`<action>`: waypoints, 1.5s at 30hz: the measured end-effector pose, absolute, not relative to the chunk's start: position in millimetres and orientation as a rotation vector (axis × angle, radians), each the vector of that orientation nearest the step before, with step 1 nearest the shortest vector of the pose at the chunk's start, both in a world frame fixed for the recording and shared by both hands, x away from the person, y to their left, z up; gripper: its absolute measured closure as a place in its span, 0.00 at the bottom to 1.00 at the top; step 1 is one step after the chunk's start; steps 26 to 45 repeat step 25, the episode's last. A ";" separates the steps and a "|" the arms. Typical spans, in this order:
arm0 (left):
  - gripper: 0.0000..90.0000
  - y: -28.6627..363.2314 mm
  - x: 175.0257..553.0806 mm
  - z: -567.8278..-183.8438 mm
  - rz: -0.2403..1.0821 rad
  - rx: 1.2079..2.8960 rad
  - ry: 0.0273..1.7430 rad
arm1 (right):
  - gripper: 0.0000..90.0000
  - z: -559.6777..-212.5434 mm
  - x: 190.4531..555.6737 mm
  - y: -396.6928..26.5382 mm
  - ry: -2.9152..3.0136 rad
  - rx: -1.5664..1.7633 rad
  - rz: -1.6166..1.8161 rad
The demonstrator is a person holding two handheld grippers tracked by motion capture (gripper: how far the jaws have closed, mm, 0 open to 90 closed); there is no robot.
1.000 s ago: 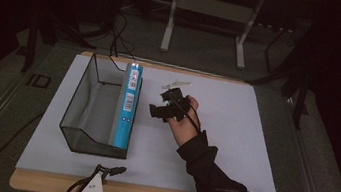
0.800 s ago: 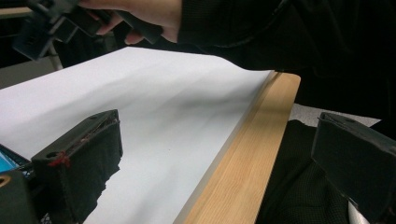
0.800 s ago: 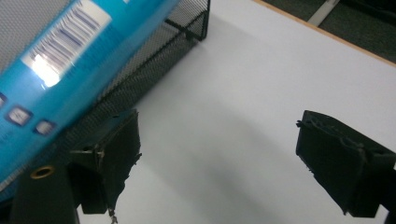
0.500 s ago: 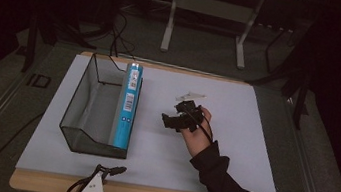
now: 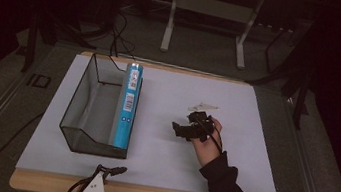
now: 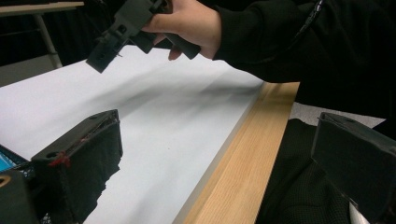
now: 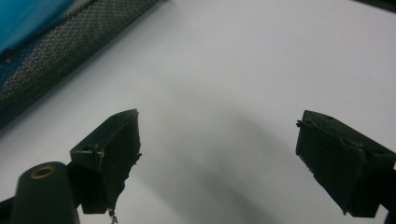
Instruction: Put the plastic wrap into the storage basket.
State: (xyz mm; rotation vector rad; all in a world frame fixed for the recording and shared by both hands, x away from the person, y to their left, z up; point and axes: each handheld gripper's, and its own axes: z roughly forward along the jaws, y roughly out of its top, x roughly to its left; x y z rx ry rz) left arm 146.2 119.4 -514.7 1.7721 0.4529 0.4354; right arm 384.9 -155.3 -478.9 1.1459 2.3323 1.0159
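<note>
Right gripper above the white table cover.
Its jaws stood wide apart, empty, beside the mesh basket holding a blue box.

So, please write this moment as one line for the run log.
right tongs: open, empty, above white sheet | left tongs: open, empty | blue box: standing in mesh tray
</note>
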 end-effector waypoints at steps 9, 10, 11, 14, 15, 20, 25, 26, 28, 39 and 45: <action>0.03 118.8 146.2 -514.7 0.435 1.773 0.452 | 0.15 -485.1 378.9 -181.8 2.277 1.180 1.113; 0.03 118.8 146.0 -514.6 0.435 1.773 0.450 | 0.15 -485.4 378.0 -183.1 2.277 1.183 1.108; 0.03 118.8 145.8 -514.5 0.436 1.773 0.449 | 0.15 -486.3 377.3 -184.9 2.277 1.175 1.105; 0.03 118.5 144.9 -514.5 0.439 1.777 0.443 | 0.15 -489.5 375.8 -187.3 2.277 1.160 1.087; 0.03 118.4 144.7 -514.5 0.439 1.779 0.442 | 0.15 -491.0 376.3 -188.0 2.280 1.163 1.081; 0.03 118.5 144.5 -514.9 0.433 1.774 0.446 | 0.15 -494.1 377.8 -187.8 2.290 1.160 1.070; 0.03 118.3 144.6 -515.2 0.422 1.765 0.457 | 0.15 -495.3 377.3 -186.9 2.295 1.151 1.067; 0.03 118.3 144.6 -515.2 0.422 1.765 0.457 | 0.15 -495.3 377.3 -186.9 2.295 1.151 1.067; 0.03 118.3 144.6 -515.2 0.422 1.765 0.457 | 0.15 -495.3 377.3 -186.9 2.295 1.151 1.067; 0.03 118.3 144.6 -515.2 0.422 1.765 0.457 | 0.15 -495.3 377.3 -186.9 2.295 1.151 1.067; 0.03 118.3 144.6 -515.2 0.422 1.765 0.457 | 0.15 -495.3 377.3 -186.9 2.295 1.151 1.067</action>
